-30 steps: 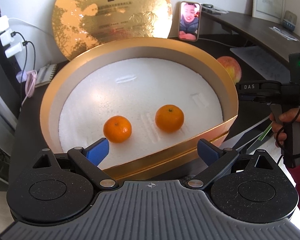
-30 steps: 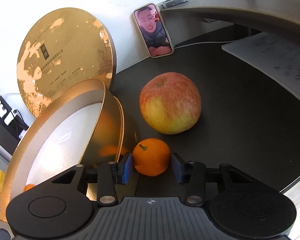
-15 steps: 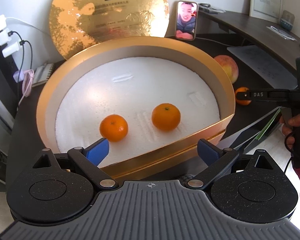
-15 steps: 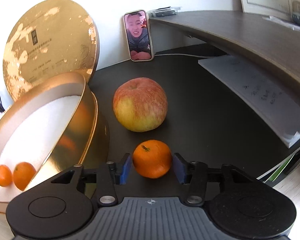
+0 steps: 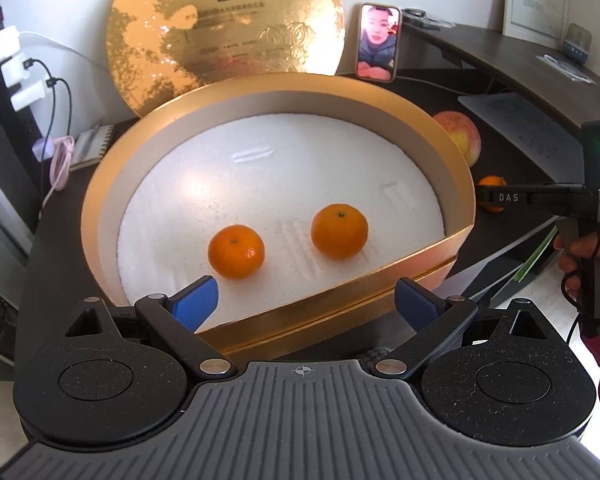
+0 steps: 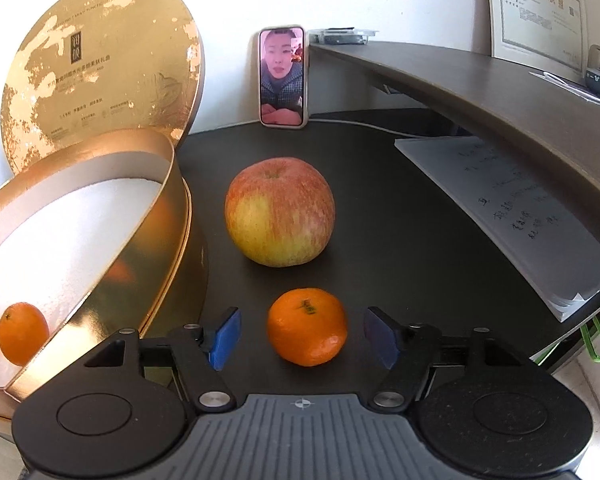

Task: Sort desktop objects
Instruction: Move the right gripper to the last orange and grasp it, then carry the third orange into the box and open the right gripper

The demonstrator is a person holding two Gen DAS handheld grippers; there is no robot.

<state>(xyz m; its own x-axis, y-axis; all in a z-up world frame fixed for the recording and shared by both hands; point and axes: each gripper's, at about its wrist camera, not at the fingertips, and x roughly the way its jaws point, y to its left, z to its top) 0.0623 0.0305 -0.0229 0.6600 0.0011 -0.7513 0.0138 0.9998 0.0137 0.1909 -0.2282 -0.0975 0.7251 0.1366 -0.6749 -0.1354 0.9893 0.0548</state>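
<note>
A round gold box (image 5: 280, 80) with a white foam floor sits on the dark desk and holds two mandarins (image 5: 236, 251) (image 5: 339, 231). My left gripper (image 5: 305, 300) hovers open at the box's near rim, with nothing between its fingers. To the right of the box (image 6: 172, 208), a third mandarin (image 6: 307, 326) rests on the desk between the fingers of my right gripper (image 6: 303, 338). That gripper is open, with a gap on each side of the fruit. A red-yellow apple (image 6: 280, 212) stands just beyond it.
The gold lid (image 5: 224, 20) leans on the back wall beside a lit phone (image 6: 283, 76). A stack of papers (image 6: 500, 208) lies right, under a curved shelf (image 6: 460, 76). Chargers and cables (image 5: 16, 68) hang at far left. A hand (image 5: 584, 248) grips the right tool's handle.
My right gripper was shut on the mandarin; its fingers have spread and the fruit now sits free on the desk. The left gripper has barely moved.
</note>
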